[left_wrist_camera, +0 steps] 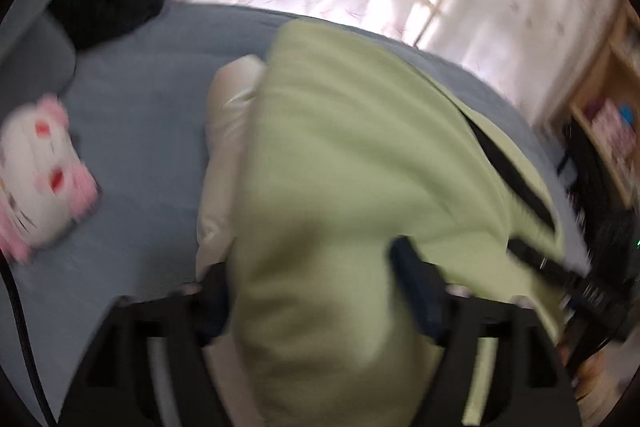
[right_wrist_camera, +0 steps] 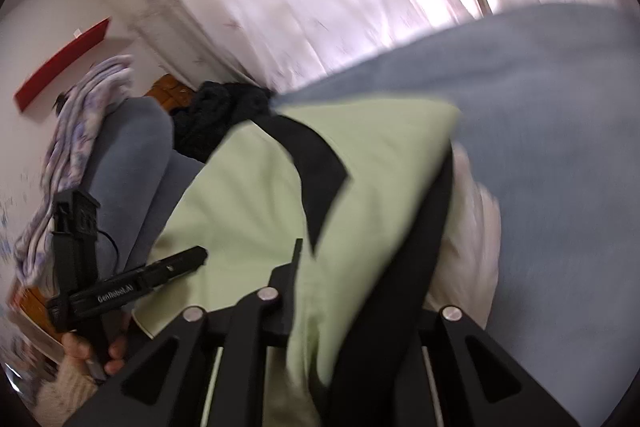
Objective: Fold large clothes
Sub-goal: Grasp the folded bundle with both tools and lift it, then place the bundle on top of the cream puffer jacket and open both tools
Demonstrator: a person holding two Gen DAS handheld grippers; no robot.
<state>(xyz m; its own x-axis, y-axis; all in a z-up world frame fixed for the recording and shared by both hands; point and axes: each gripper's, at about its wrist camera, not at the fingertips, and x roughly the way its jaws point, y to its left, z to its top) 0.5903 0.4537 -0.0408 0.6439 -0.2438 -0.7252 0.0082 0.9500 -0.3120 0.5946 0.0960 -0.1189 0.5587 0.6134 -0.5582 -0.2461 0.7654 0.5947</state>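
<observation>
Mid-fold, both views smeared by blur. Pale green garment [left_wrist_camera: 340,167] heaped down the middle of the blue bed [left_wrist_camera: 140,115], white lining showing along its left edge, black trim [right_wrist_camera: 316,163] crossing it in the right wrist view.

Left gripper [left_wrist_camera: 314,291] spread wide and released: cloth bulging up between the fingers, not seen to be pinched (the right wrist view, lower left, shows the same jaws well apart). Right gripper [right_wrist_camera: 352,259] nearly closed, a fold of the green cloth pinched in the narrow gap and hanging from it.

Risks, as judged from here:
- Only one corner held, so likely to sag or twist on the left side and land crooked.
- Thick, puffy cloth in a narrow pinch; could slip out under a quick pull.
- Loose bulk between the left fingers; could snag and drag the fold open on withdrawal.
- Plush toy [left_wrist_camera: 40,179] at the left edge of the frame and dark clothes [left_wrist_camera: 108,11] at the upper left near enough to be swept by a wide swing.
</observation>
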